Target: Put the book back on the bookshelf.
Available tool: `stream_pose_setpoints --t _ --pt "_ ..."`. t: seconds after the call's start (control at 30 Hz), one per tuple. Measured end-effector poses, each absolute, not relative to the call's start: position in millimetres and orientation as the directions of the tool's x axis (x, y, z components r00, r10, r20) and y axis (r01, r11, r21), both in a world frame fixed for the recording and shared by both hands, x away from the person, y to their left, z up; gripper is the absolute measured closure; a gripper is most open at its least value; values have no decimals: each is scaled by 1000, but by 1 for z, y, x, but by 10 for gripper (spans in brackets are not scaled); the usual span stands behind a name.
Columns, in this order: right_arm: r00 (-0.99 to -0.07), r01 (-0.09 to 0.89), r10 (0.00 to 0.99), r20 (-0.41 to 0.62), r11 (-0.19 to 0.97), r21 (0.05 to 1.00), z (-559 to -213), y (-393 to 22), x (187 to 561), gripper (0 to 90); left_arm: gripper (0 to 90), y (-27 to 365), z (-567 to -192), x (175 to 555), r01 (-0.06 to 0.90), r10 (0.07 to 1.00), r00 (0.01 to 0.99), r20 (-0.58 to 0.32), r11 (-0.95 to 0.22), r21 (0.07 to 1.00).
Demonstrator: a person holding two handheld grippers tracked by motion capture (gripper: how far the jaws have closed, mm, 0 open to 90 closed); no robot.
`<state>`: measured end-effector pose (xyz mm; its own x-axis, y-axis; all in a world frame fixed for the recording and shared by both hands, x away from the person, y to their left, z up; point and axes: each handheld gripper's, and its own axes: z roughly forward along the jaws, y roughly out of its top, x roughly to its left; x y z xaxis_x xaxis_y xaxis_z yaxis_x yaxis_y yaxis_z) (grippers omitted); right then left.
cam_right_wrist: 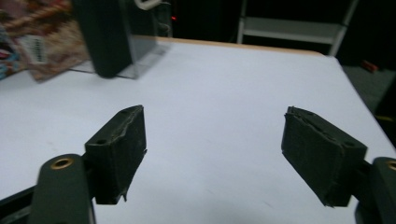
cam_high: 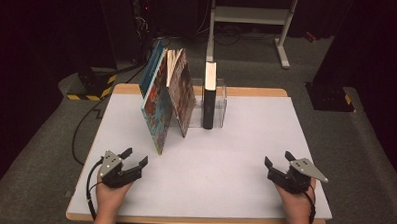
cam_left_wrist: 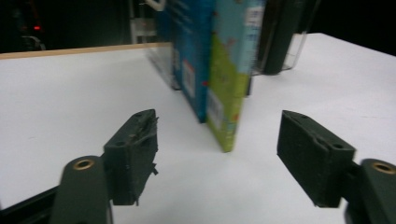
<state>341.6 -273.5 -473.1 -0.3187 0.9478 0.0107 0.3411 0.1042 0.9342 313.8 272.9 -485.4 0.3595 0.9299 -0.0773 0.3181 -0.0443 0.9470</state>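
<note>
Black-padded left gripper [cam_high: 133, 159]: jaws wide, empty | leaning picture books [cam_high: 164, 98] at 1 o'clock, apart | right gripper [cam_high: 279, 162]: wide, empty

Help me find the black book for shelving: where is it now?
In the high view, the black book stands upright in the clear holder at the table's far middle, right of the leaning picture books.

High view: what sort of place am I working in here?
Probably a lab recording setup, not a home: a white table under bright light in a dark room, a cabled equipment rack behind it, and hazard-striped floor bases.
</note>
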Motion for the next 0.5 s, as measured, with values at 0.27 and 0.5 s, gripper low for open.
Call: stream_pose_setpoints --t 0.27,0.5 --pt "-274 366 961 41 65 928 -477 -289 347 193 196 279 -488 315 330 941 329 -79 -36 943" --pt "-282 363 959 32 75 929 -477 -284 347 183 193 279 -488 314 332 942 327 -69 -46 942"
